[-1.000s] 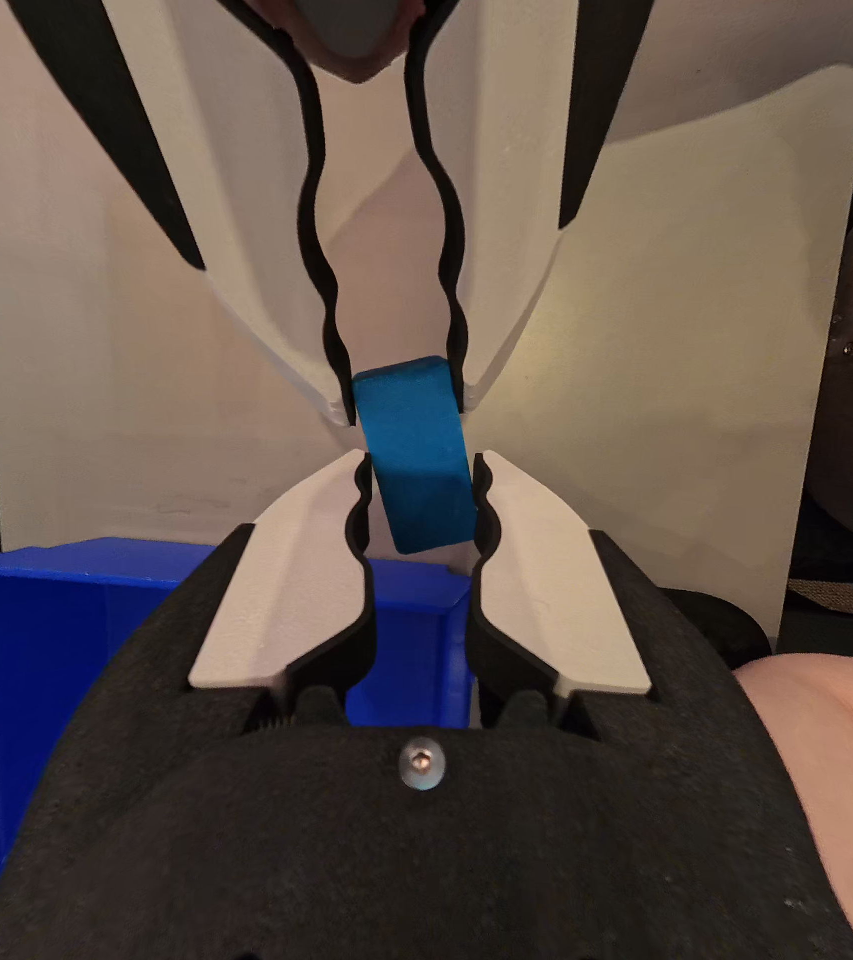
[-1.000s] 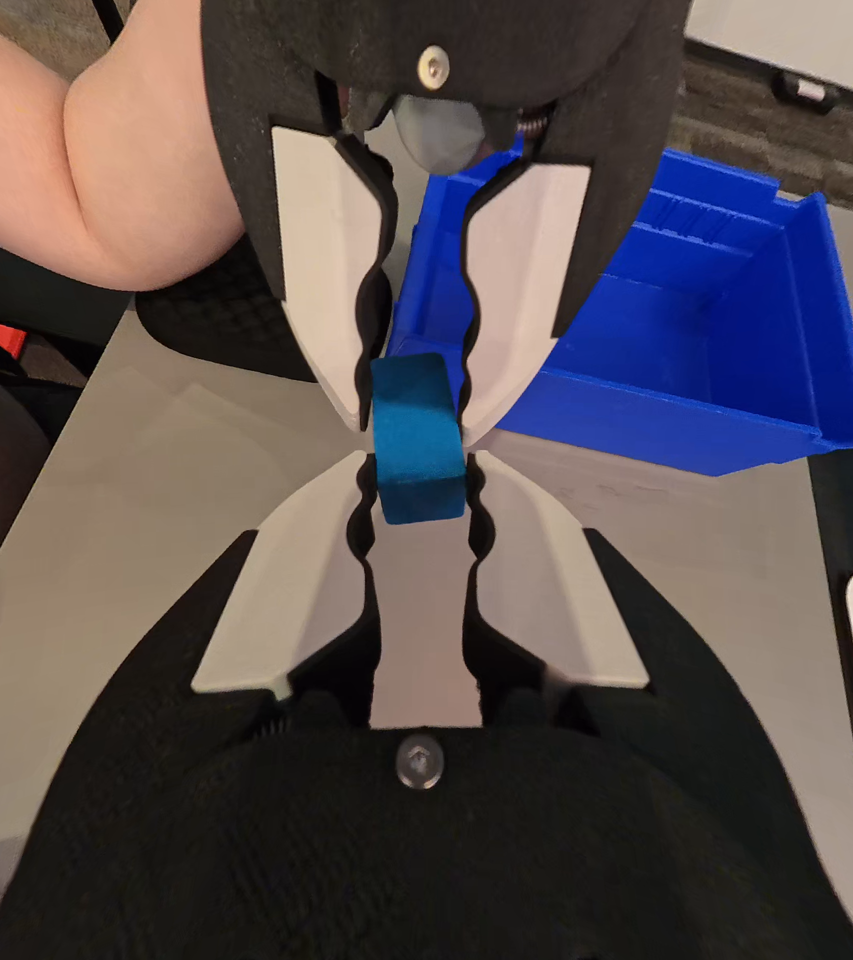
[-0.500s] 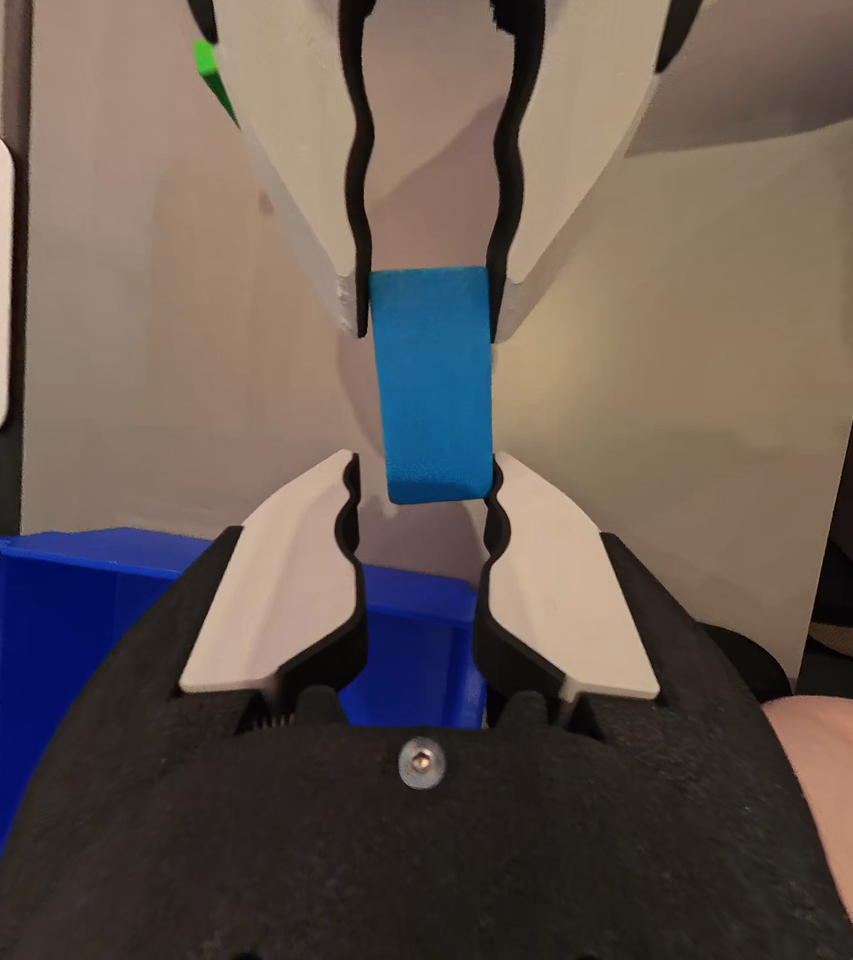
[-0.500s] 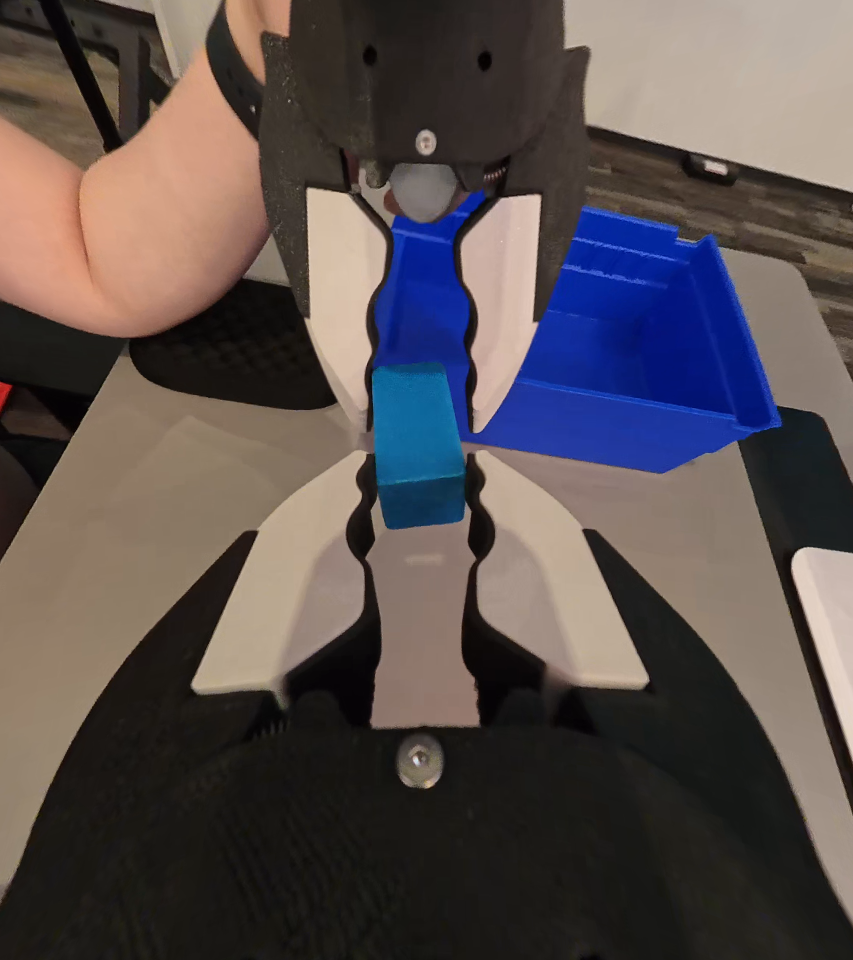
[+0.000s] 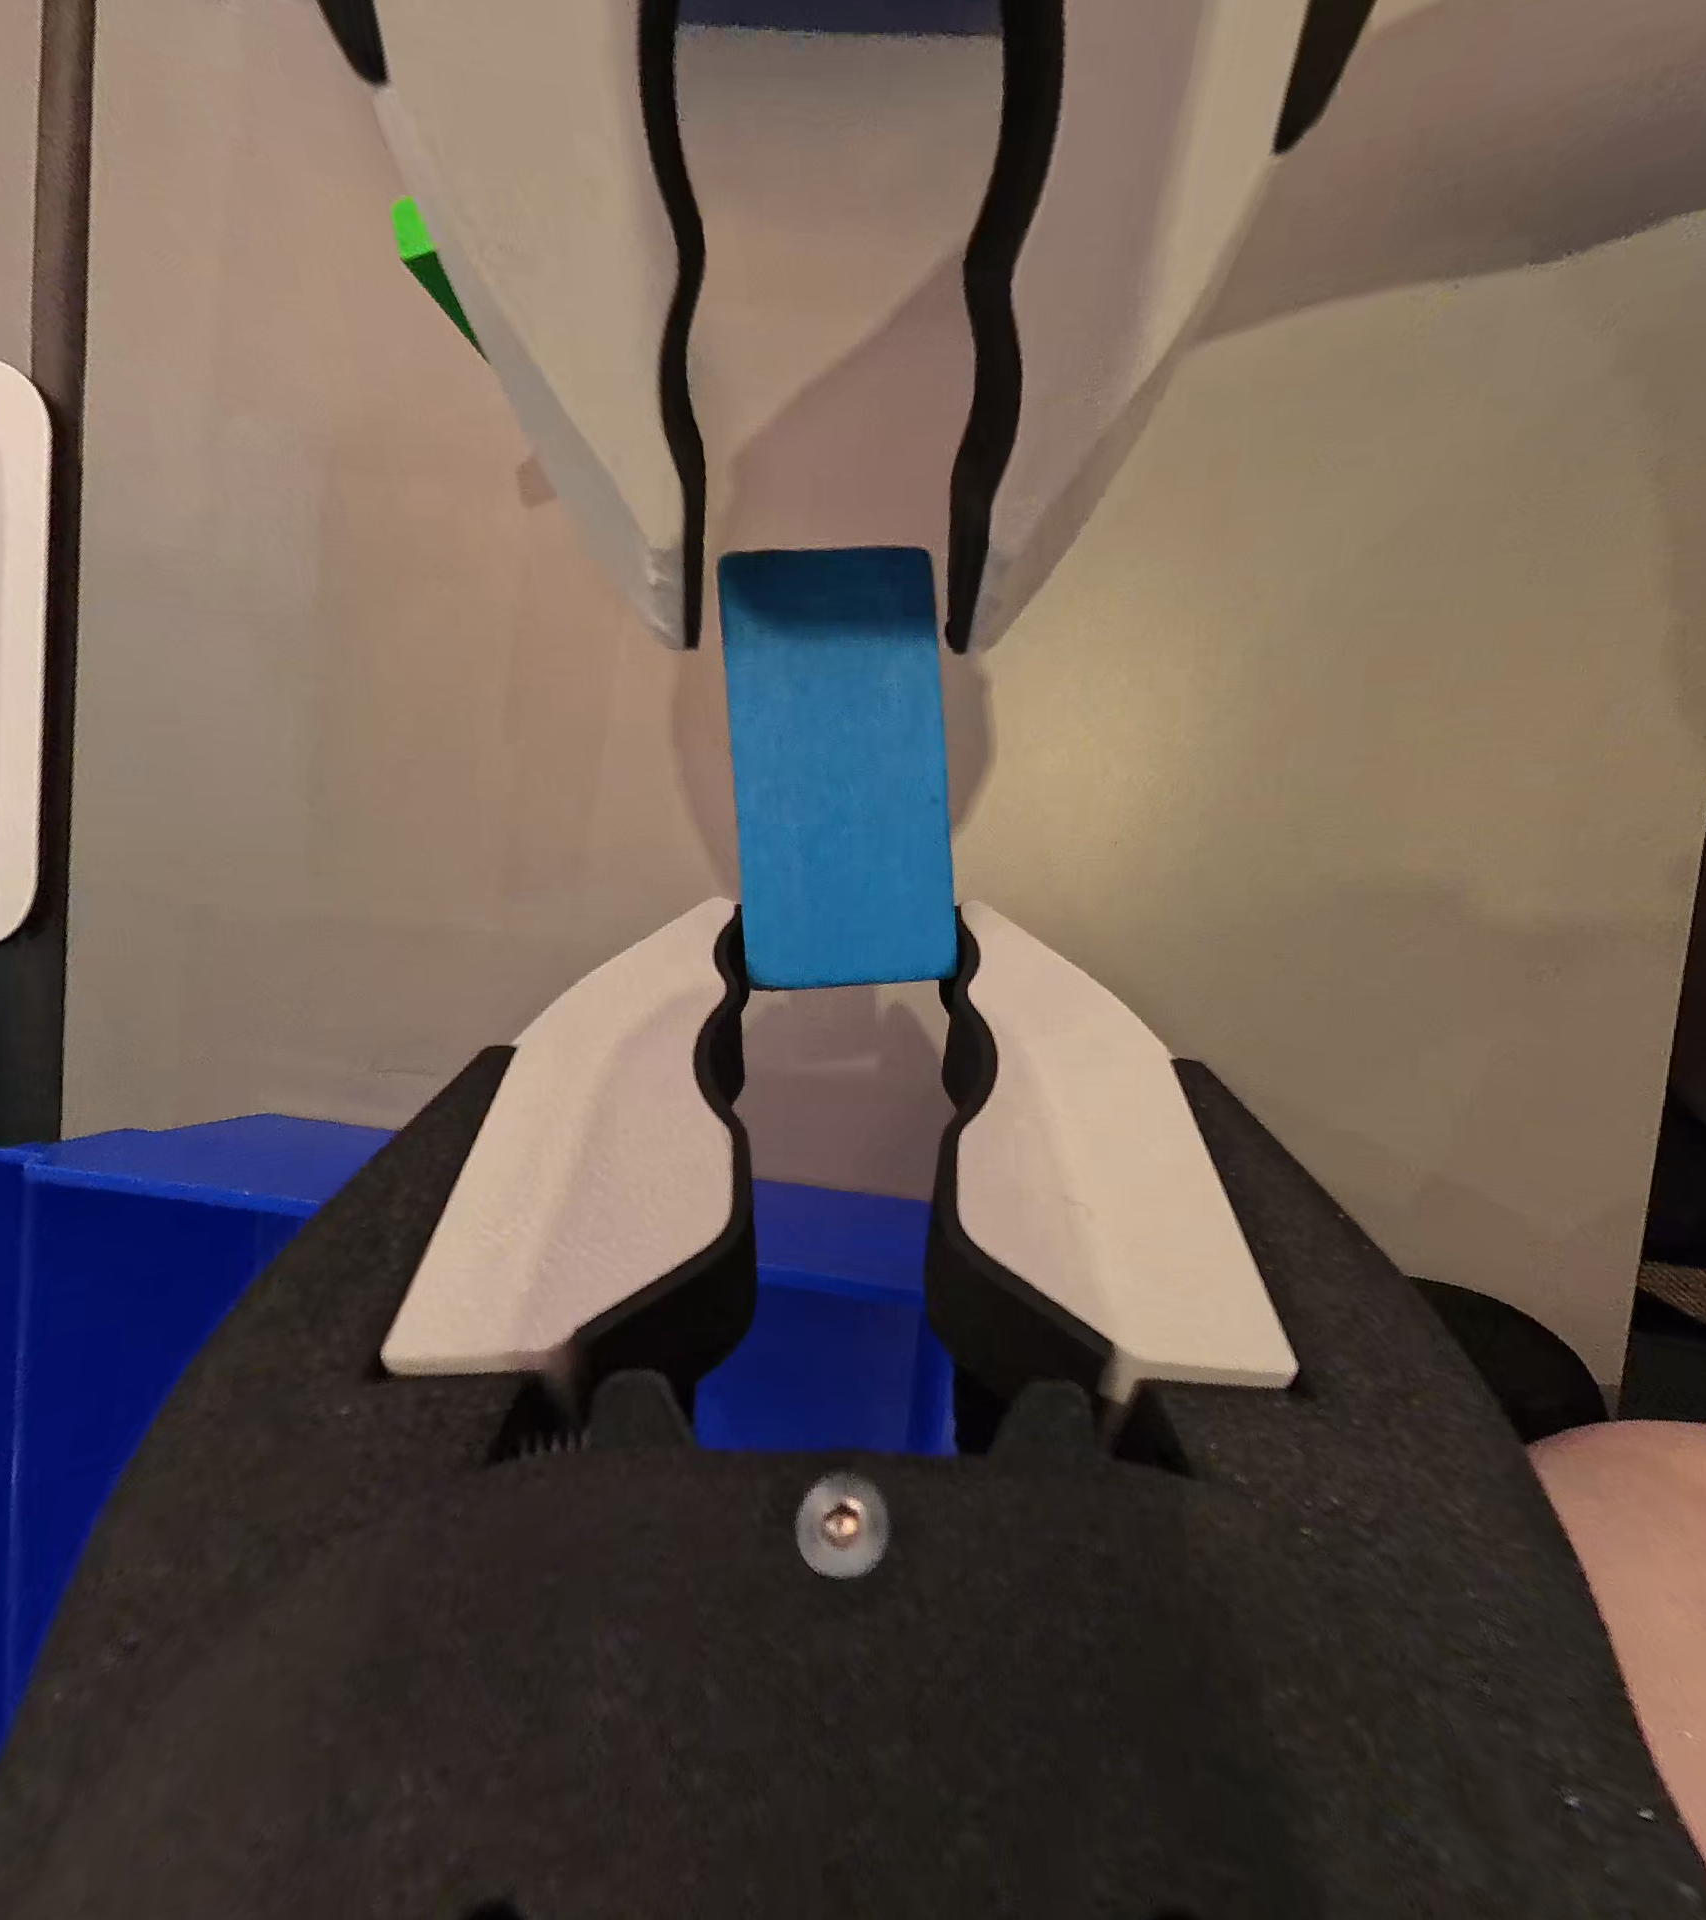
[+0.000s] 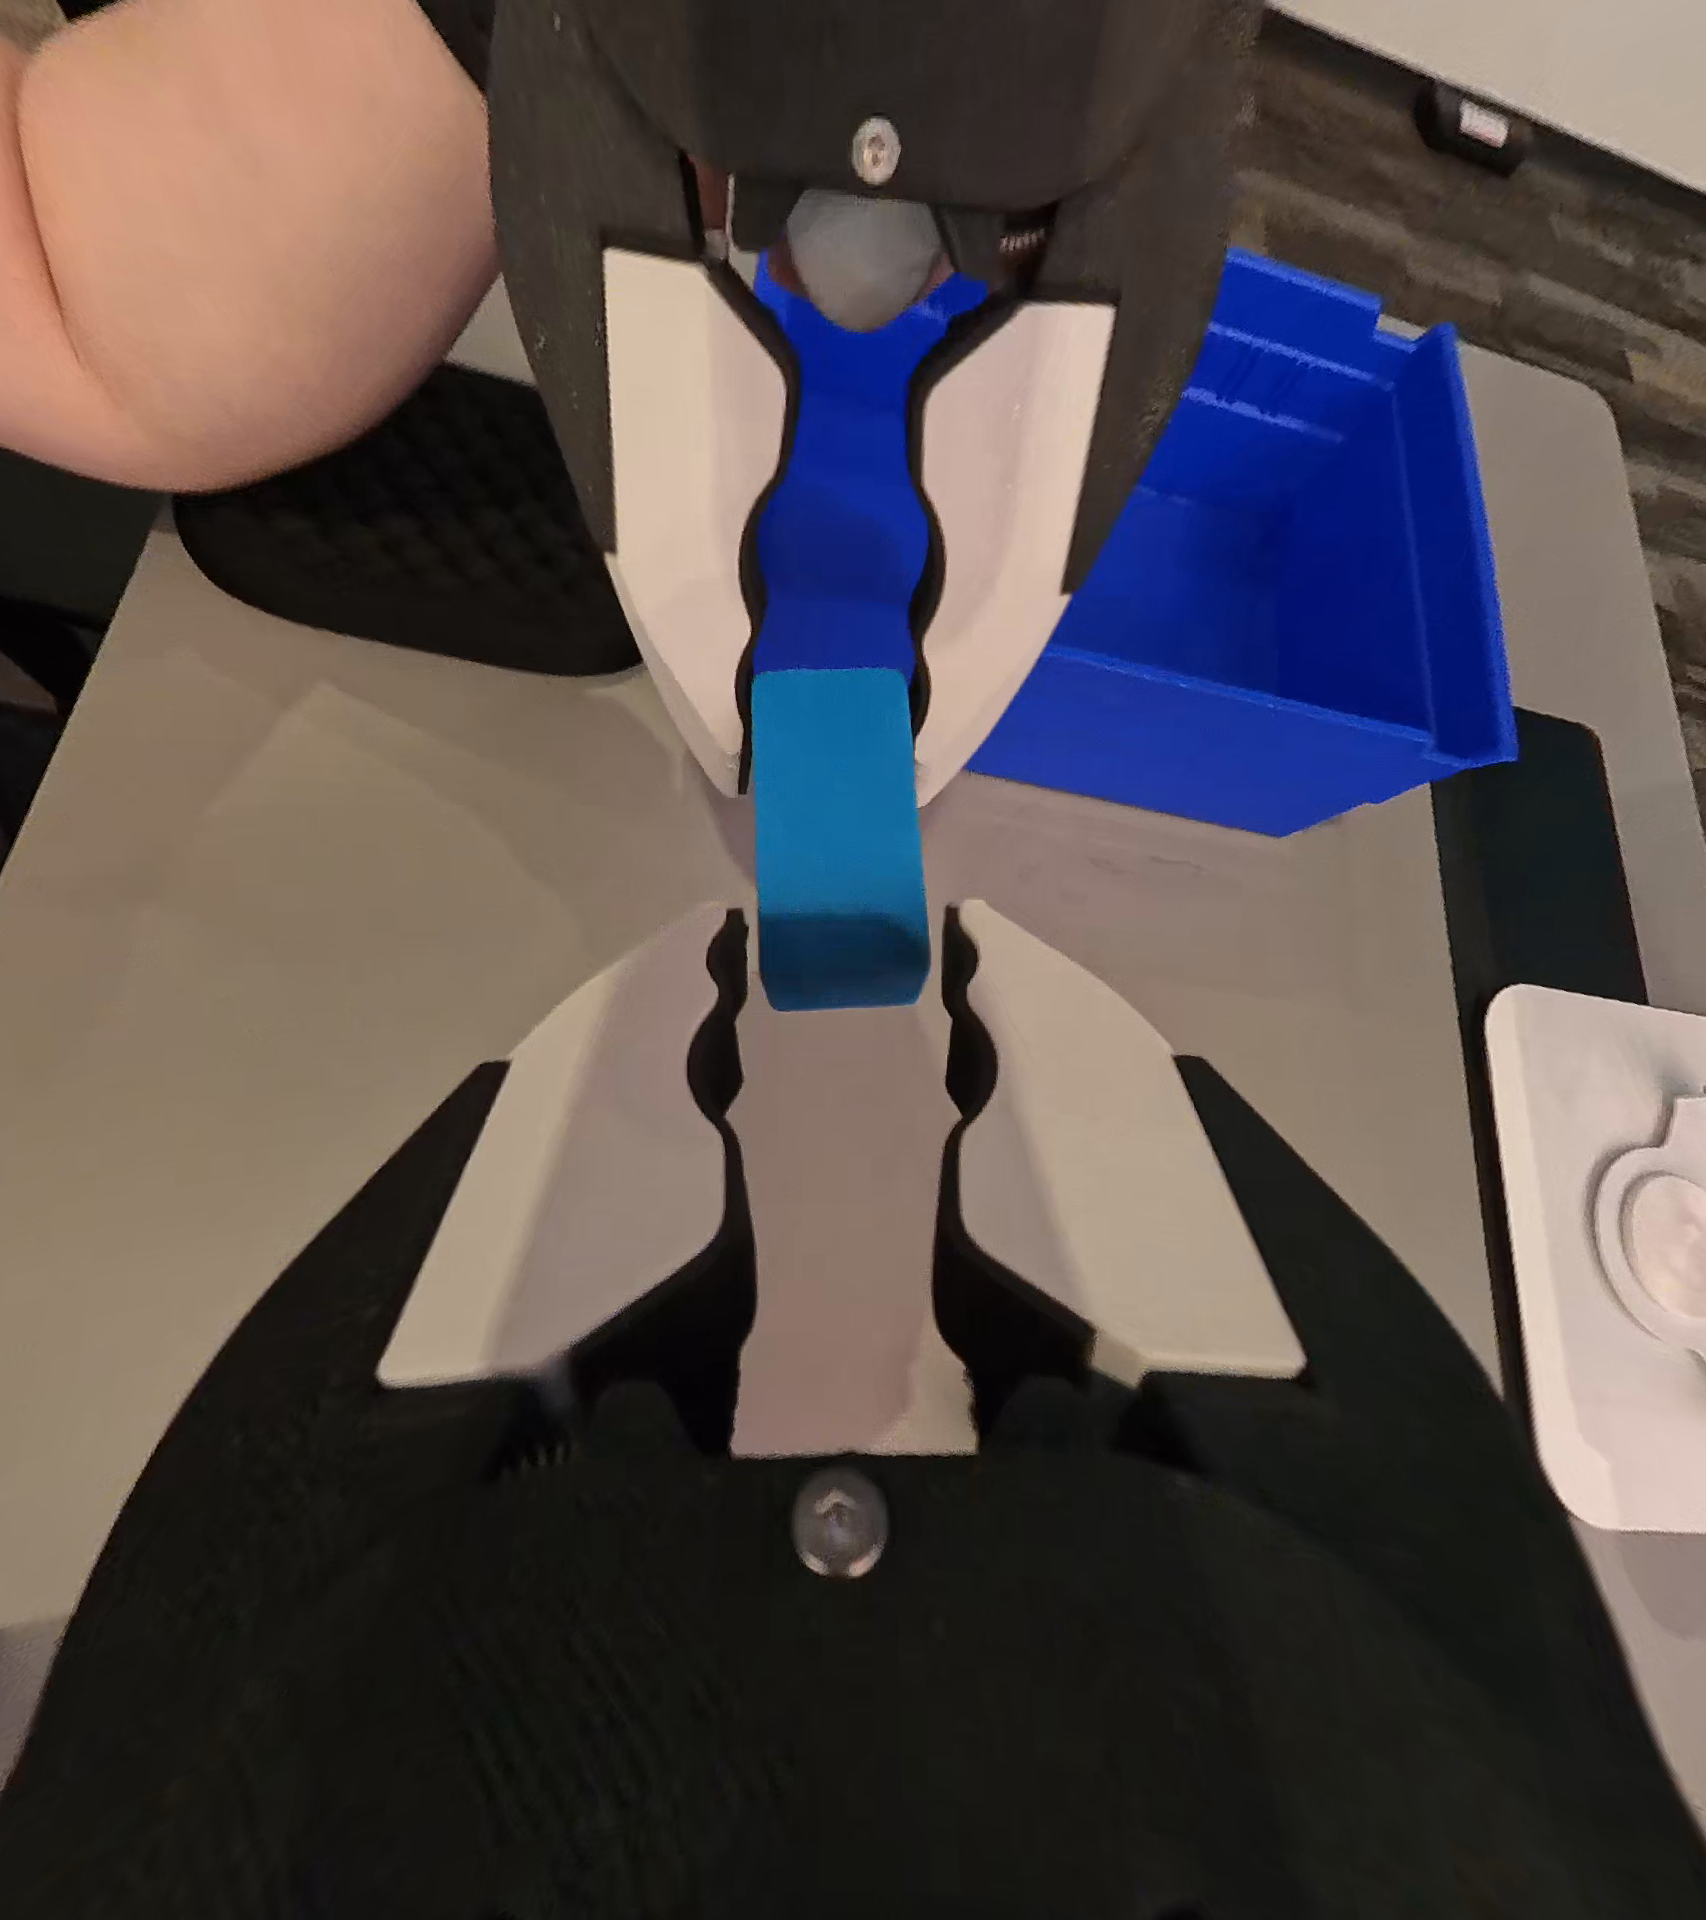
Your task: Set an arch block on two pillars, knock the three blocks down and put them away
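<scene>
Your left gripper's [image 5: 844, 951] jaws are clamping one end of the rectangular teal-blue wooden block [image 5: 836, 769], while your right gripper's [image 6: 844, 935] jaws are standing slightly apart around the other end. You are holding the block in the air above the pale grey desk [image 6: 329, 935], with the open blue plastic bin [image 6: 1348, 644] sitting near behind your left gripper.

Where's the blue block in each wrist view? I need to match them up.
Left wrist view: block at centre, near end gripped in the left claw, far end between the right claw tips.
Right wrist view: centre again, near end between the right claw tips with small gaps, far end in the left claw.
Shared landmark: bin, lower left in the left view, upper right in the right view.
</scene>
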The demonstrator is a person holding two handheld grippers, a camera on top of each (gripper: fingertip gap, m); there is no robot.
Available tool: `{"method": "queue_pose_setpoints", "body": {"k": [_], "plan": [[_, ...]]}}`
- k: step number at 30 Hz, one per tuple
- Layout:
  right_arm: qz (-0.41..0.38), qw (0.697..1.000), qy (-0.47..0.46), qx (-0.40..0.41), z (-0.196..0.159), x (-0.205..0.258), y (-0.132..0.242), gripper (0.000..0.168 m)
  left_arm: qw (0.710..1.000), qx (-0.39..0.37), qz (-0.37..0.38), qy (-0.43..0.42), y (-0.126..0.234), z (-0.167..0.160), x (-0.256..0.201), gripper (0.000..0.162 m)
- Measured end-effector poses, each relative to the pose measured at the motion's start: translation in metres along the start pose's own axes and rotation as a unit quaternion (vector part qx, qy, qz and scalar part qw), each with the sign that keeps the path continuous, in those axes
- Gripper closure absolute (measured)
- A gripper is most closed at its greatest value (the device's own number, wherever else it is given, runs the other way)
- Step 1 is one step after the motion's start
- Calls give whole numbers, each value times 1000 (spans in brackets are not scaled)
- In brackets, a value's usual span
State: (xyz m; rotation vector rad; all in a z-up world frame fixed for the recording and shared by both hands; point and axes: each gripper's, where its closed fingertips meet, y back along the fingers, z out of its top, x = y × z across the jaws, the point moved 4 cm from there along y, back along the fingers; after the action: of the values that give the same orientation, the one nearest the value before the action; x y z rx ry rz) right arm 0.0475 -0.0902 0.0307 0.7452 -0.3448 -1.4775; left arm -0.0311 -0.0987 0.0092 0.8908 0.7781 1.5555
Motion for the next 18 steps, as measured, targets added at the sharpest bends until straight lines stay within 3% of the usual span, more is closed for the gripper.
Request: {"method": "queue_pose_setpoints", "body": {"k": [14, 18], "plan": [[15, 1000, 3, 16, 3, 3, -10, 135, 1000, 6, -4, -1, -2, 0, -3, 126], [5, 1000, 7, 19, -6, -12, 25, 135, 998, -44, 21, 24, 16, 3, 6, 113]]}}
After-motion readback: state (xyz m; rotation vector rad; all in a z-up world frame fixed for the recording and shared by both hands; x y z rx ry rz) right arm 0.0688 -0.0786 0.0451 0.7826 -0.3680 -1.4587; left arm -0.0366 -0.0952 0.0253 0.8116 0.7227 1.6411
